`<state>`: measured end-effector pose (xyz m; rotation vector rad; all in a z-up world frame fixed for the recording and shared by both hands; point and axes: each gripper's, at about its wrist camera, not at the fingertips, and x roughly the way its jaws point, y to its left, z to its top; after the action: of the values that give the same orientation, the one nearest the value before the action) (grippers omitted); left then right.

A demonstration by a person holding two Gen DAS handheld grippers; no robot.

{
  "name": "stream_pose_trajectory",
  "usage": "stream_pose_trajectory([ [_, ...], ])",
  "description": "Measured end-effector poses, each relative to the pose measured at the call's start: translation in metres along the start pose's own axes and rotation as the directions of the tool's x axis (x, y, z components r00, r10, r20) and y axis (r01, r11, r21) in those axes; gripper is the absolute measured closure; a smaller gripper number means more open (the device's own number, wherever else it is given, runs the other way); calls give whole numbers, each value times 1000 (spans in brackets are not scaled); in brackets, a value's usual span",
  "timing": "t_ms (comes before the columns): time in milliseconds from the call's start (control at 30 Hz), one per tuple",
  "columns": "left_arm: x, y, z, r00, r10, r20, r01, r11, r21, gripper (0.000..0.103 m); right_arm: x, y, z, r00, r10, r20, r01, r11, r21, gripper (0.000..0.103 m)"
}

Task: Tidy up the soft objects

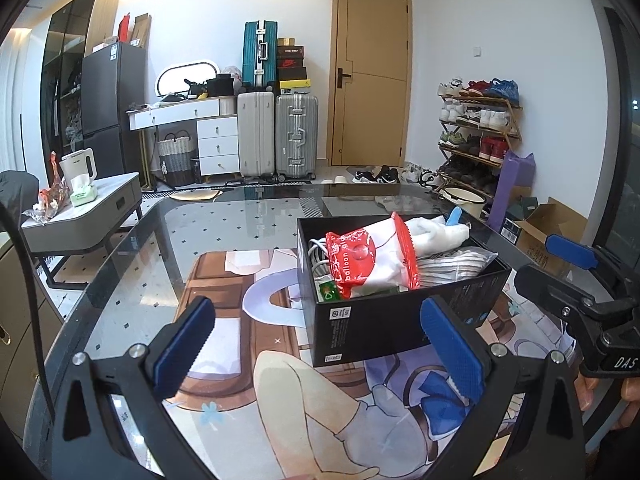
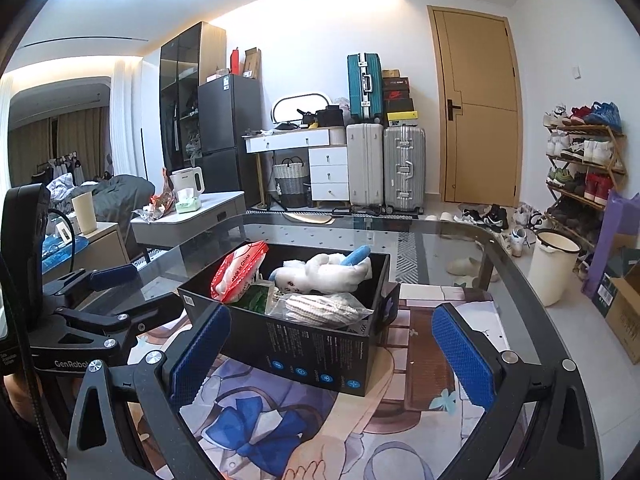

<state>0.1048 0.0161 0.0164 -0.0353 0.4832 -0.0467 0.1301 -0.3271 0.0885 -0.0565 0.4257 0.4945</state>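
A black cardboard box [image 1: 384, 320] is sitting on a glass-topped counter [image 1: 224, 216], resting on a printed anime-style mat [image 1: 248, 280] that is lying across the counter's near half. The box is standing open and is holding the soft things: a white plush toy with a blue part [image 2: 320, 274] is lying along the far side, a red and white plastic bag printed with "balloon" [image 1: 370, 258] is standing tilted at the near left corner as the left wrist view shows it, a clear bag of striped fabric [image 2: 320, 308] is lying beside it, and a small green packet [image 1: 330, 290] is peeking out low under the red bag. The left claw [image 1: 320, 348] is hovering just in front of the box, its blue-padded fingers [image 1: 184, 344] spread wide apart and gripping nothing. The right claw [image 2: 334, 356] is hovering near another side of the box, its blue pads [image 2: 464, 352] likewise spread wide and empty. Each claw is showing at the edge of the other's view. Behind the counter, suitcases [image 1: 280, 136], a tan door [image 1: 370, 76] and a shoe rack [image 1: 480, 136] are lining the far wall, and a kettle [image 1: 80, 164] is standing on a low grey side table [image 1: 84, 208].
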Motion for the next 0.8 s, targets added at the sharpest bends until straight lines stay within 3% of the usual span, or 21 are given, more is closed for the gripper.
stream_pose_trajectory([
  [800, -4, 0, 1, 1000, 12, 22, -12, 1000, -9, 0, 1, 3, 0, 1000, 5, -2, -5, 1000, -6, 1],
])
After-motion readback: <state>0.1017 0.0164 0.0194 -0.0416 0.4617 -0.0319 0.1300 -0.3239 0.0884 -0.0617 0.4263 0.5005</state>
